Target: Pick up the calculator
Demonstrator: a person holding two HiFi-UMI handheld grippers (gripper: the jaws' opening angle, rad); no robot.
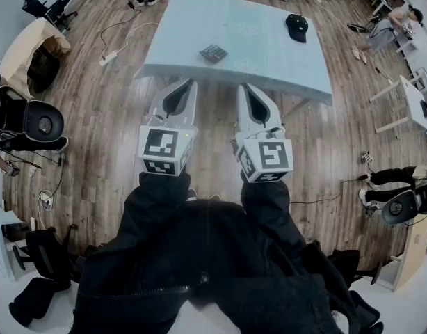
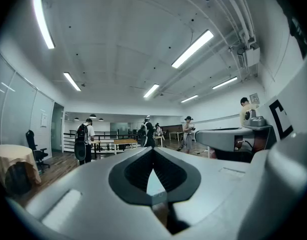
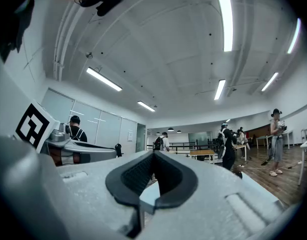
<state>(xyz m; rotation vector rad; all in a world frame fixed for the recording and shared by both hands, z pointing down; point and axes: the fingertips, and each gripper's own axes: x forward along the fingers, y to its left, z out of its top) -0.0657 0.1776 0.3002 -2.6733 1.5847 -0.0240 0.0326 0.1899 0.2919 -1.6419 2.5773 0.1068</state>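
Note:
The calculator (image 1: 213, 53) is a small dark slab lying flat on the pale blue table (image 1: 269, 61), near its front edge and left of the middle. My left gripper (image 1: 188, 83) and right gripper (image 1: 243, 88) are held side by side over the wooden floor, just short of the table's front edge, and point level toward it. Both are shut with nothing between the jaws. In the left gripper view the left gripper (image 2: 153, 150) shows its tips meeting. The right gripper (image 3: 154, 154) looks the same in the right gripper view. Neither gripper view shows the calculator.
A black cap (image 1: 296, 26) lies on the table's far right part. Office chairs (image 1: 33, 120) and a cloth-covered round table (image 1: 34, 44) stand at the left. A power strip (image 1: 108, 58) and cables lie on the floor. People (image 1: 401, 176) stand and sit around the room.

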